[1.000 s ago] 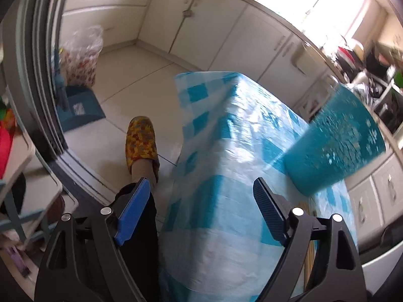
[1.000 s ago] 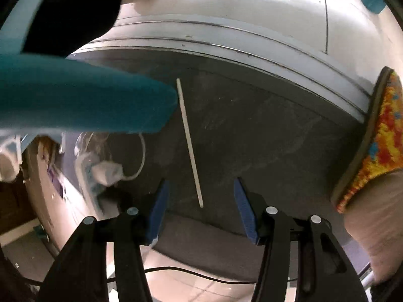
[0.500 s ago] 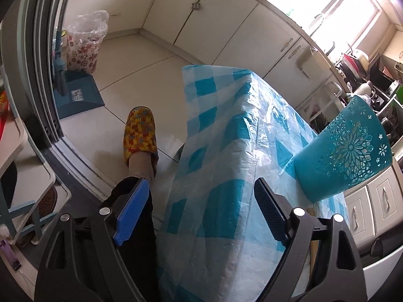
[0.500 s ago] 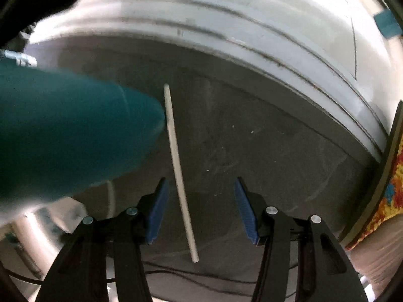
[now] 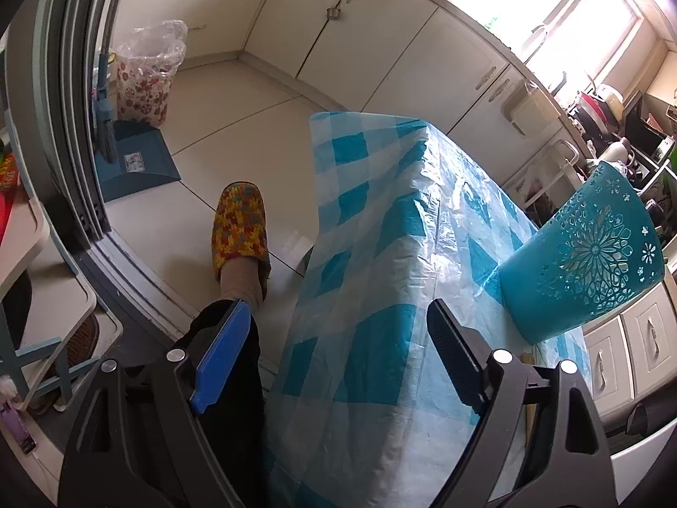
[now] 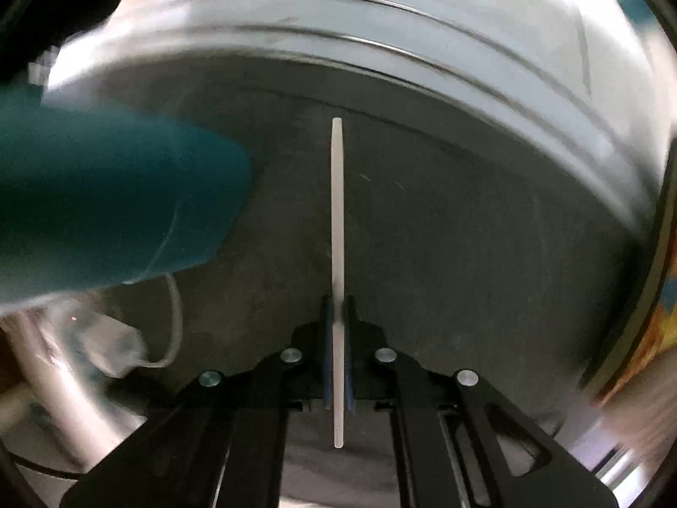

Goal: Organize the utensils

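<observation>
In the right wrist view my right gripper [image 6: 337, 309] is shut on a long white chopstick [image 6: 337, 220] that points straight ahead over the dark floor. In the left wrist view my left gripper [image 5: 334, 338] is open and empty above the near end of the blue-checked table [image 5: 381, 296]. A teal perforated holder cup [image 5: 584, 258] stands on the table to the right of that gripper. A wooden utensil end [image 5: 529, 360] shows by the cup's base, partly hidden.
A blurred teal cloth edge [image 6: 105, 203] hangs at the left of the right wrist view. A plug and white cable [image 6: 139, 338] lie on the floor. A foot in a patterned slipper [image 5: 241, 228], a dustpan [image 5: 135, 161] and a bin [image 5: 148, 76] stand on the tiles.
My right gripper has closed on the white chopstick, which lay loose on the floor between the open fingers before. The left gripper view has shifted a little; it stays open.
</observation>
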